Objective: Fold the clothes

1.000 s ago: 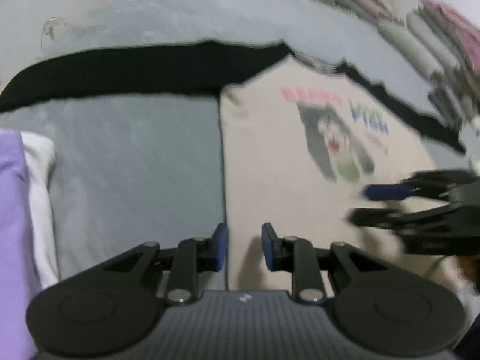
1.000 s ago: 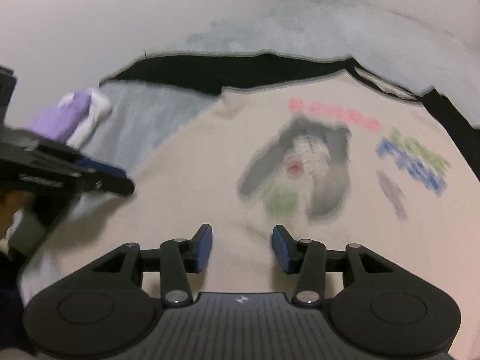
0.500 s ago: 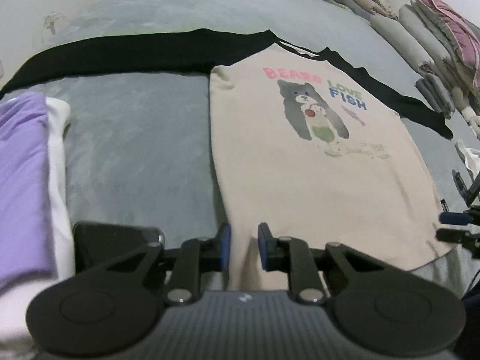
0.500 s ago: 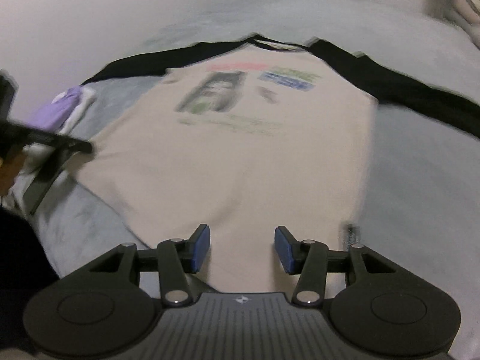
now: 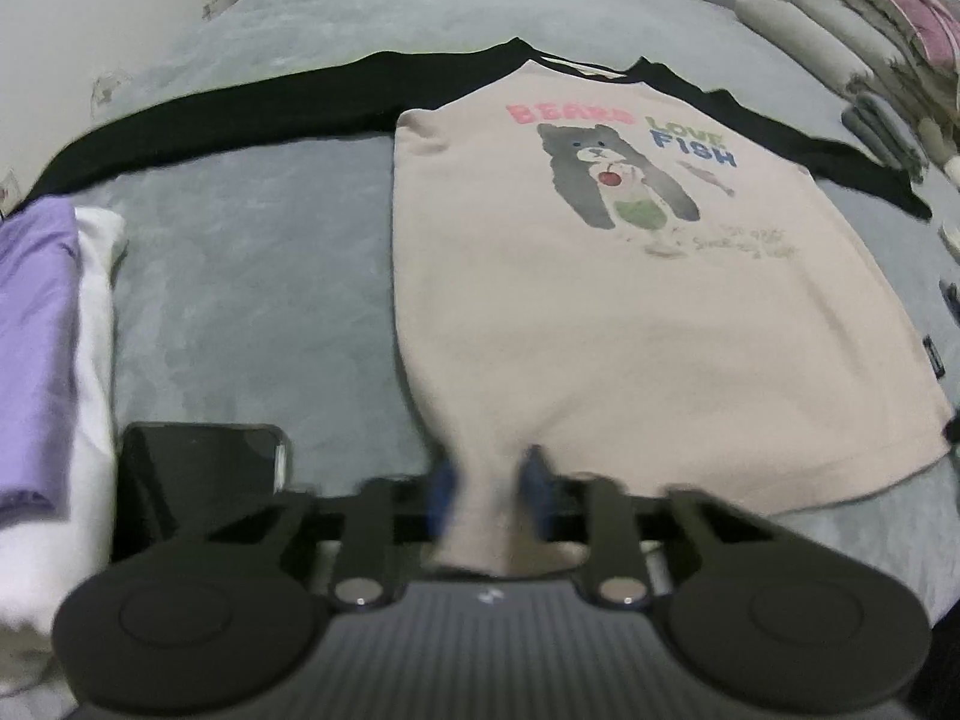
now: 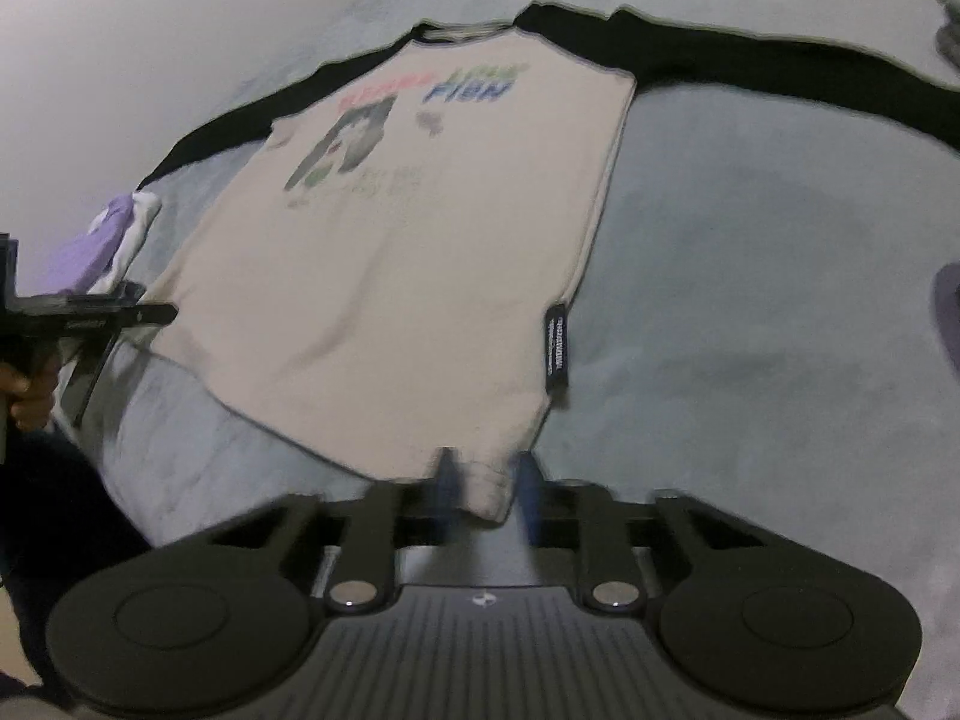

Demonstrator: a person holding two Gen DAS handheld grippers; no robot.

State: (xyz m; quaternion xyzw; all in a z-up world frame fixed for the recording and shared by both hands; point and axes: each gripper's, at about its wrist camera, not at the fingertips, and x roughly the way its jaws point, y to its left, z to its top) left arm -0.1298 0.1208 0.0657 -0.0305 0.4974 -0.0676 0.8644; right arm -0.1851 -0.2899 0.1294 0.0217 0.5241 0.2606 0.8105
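A: Where is the shirt [image 5: 630, 324]?

B: Flat on the grey bed [image 5: 252, 300], print side up, collar at the far end and hem at the near end. Both black sleeves [image 5: 240, 114] are spread out sideways.

A: And the left gripper [image 5: 487, 480]?

B: Its jaws are clenched on the near left corner of the hem. The beige cloth bunches up between the blue pads [image 5: 444, 483].

A: The right gripper [image 6: 483, 480]?

B: It sits at the near right corner of the hem, just below the black side tag [image 6: 558, 354]. Its jaws are closing, with the corner of the cloth between them and the pads pressing on it.

A: Anything else on the bed?

B: A purple and white folded pile [image 5: 54, 324] at the left, and a dark phone [image 5: 198, 462] near it, just beside the left gripper. Stacks of folded clothes [image 5: 864, 30] line the far right edge.

A: Can you see the person?

B: Only a hand [image 6: 27, 390] holding the left gripper's handle, at the left edge of the right wrist view.
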